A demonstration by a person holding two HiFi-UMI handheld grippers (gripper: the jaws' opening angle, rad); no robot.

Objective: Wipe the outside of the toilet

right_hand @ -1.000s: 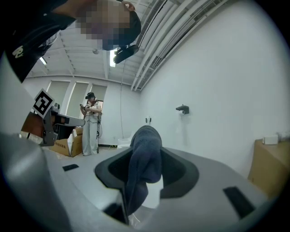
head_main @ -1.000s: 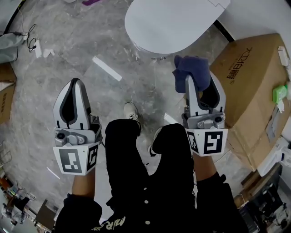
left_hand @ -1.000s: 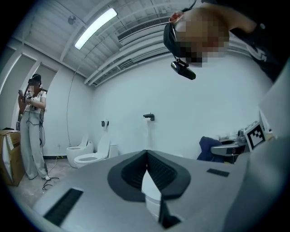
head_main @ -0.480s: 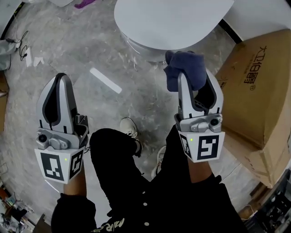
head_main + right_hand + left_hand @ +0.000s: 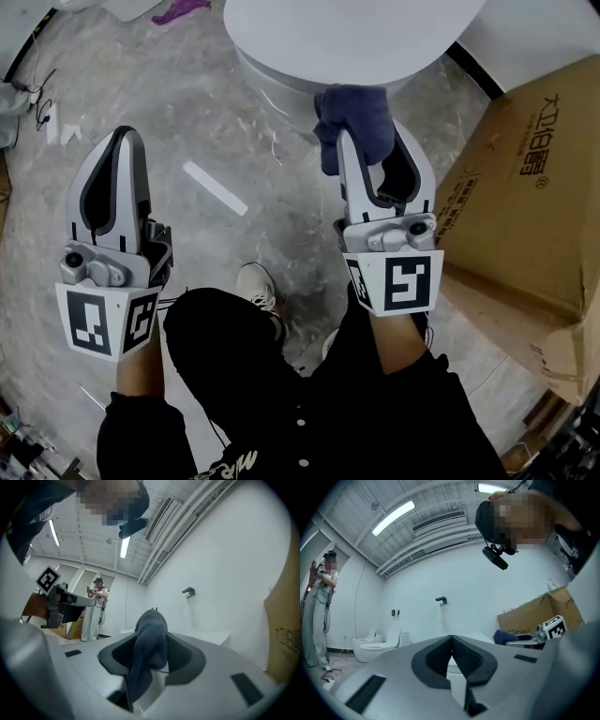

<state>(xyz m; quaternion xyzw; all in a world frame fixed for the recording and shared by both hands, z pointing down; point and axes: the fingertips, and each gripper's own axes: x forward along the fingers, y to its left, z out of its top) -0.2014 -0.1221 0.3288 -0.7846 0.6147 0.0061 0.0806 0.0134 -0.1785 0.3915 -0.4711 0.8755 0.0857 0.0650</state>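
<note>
The wiping is not yet begun, as far as I can judge. The right hand-held gripper (image 5: 364, 148) is clenched on a dark blue cloth (image 5: 354, 111), and the cloth is just beside the front wall of the white toilet (image 5: 347, 37) at 12 o'clock in the head view - whether it touches, I cannot tell. The left hand-held gripper (image 5: 120, 141), at 9 o'clock, has its jaws pressed together on nothing. All of the outside seems left to wipe. The toilet's rear is cut off at the top edge, and its base is mostly hidden under the lid.
</note>
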